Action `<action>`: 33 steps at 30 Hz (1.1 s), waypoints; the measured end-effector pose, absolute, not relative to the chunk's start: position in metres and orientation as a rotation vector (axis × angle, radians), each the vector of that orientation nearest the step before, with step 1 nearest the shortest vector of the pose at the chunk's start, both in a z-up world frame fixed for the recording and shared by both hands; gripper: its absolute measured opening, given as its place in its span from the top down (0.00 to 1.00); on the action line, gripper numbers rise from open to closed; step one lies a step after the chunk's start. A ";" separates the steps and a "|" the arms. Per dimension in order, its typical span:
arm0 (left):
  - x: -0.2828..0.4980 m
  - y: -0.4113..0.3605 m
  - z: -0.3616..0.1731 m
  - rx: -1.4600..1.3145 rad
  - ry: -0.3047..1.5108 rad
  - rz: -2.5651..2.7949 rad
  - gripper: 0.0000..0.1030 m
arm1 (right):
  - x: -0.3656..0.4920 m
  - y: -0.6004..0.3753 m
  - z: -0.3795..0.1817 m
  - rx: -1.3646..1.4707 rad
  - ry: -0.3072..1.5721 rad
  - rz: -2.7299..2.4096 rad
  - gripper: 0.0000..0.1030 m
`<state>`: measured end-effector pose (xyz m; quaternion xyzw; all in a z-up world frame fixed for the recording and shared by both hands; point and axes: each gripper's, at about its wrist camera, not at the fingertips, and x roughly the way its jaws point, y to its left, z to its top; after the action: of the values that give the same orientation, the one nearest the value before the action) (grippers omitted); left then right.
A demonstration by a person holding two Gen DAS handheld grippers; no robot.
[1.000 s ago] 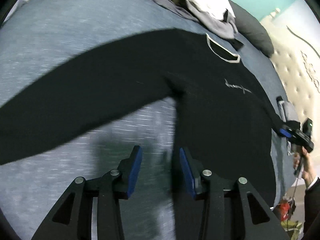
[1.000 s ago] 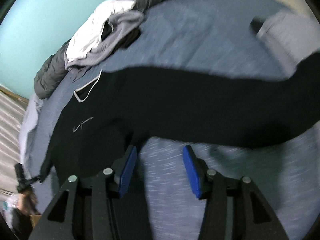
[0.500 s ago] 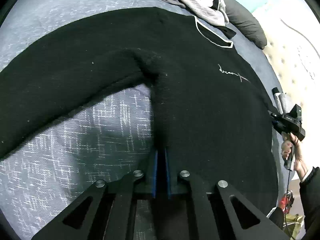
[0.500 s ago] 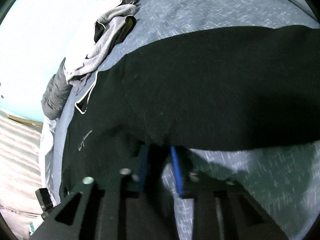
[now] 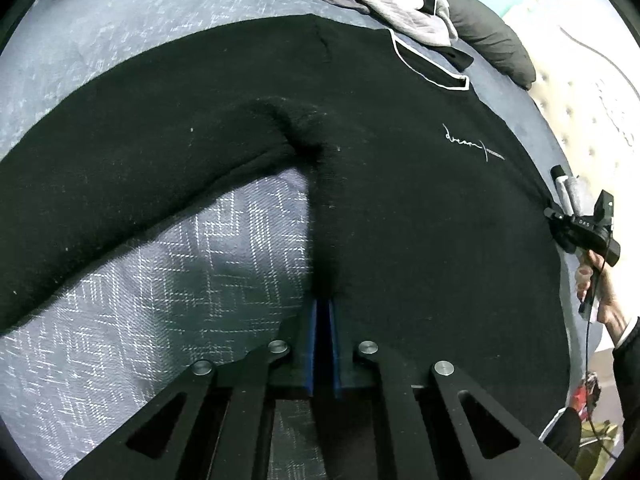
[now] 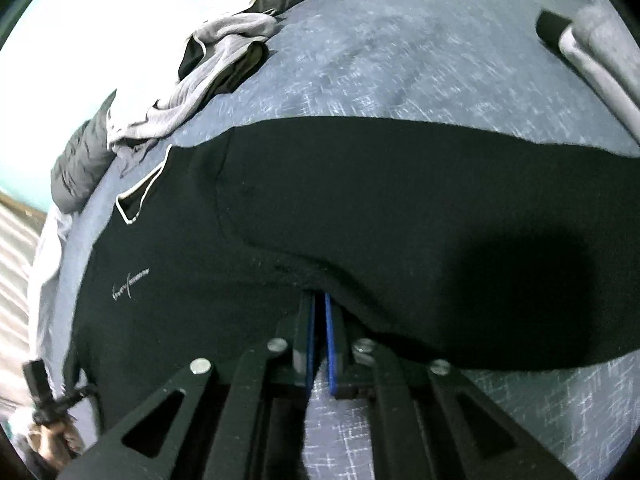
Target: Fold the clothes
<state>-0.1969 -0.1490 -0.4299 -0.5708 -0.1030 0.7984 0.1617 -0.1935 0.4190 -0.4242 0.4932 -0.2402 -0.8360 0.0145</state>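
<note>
The black sweater (image 5: pixel 400 208) lies spread face up on the blue-grey bedspread (image 5: pixel 180 300), its white-trimmed neckline (image 5: pixel 436 68) toward the far end and both sleeves stretched out sideways. No fold shows in it yet; I judge the task barely begun for this garment, with sleeves, sides and the final fold all left to do.

My left gripper (image 5: pixel 322 312) has its blue pads pressed together on the side edge of the sweater body, below the armpit. My right gripper (image 6: pixel 318 320) is pinched on the opposite side edge in the same way, under the other sleeve (image 6: pixel 480 240). Both grips appear sound, though the cloth between the pads is black on black and I cannot confirm how many layers each one holds.

A loose heap of grey and white clothes (image 6: pixel 200 80) sits beyond the neckline, unfolded, beside a dark pillow (image 5: pixel 496 48). I take these as work outstanding.

Not verifiable: the hem of the sweater, hidden under both grippers; both cuffs, cut off at the frame edges; the small white script on the chest (image 5: pixel 472 148), too fine to read. The right wrist view is partly blurred at upper right.
</note>
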 end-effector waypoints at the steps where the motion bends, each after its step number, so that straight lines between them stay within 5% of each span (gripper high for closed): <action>1: -0.196 -0.149 -0.429 -1.628 -0.287 2.284 0.94 | -0.191 0.421 -0.425 1.542 -0.749 -2.608 0.95; 7: -0.190 -0.147 -0.421 -1.610 -0.259 2.313 0.93 | -0.169 0.443 -0.425 1.606 -0.791 -2.602 0.92; 11: -0.184 -0.146 -0.415 -1.595 -0.247 2.329 0.92 | -0.149 0.461 -0.402 1.510 -0.795 -2.645 0.80; 17: -0.178 -0.145 -0.407 -1.588 -0.231 2.344 0.84 | -0.115 0.502 -0.347 1.384 -0.713 -2.800 0.76; 22: -0.174 -0.144 -0.399 -1.582 -0.218 2.357 0.83 | -0.090 0.564 -0.289 1.303 -0.607 -3.040 0.46; 33: -0.167 -0.140 -0.388 -1.576 -0.180 2.361 0.78 | -0.076 0.670 -0.294 1.429 -0.890 -3.141 0.42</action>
<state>-0.1670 -0.1402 -0.3885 -0.5480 -0.0624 0.8209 0.1481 -0.0764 0.6700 -0.2939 0.3922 -0.2442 -0.8618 -0.2095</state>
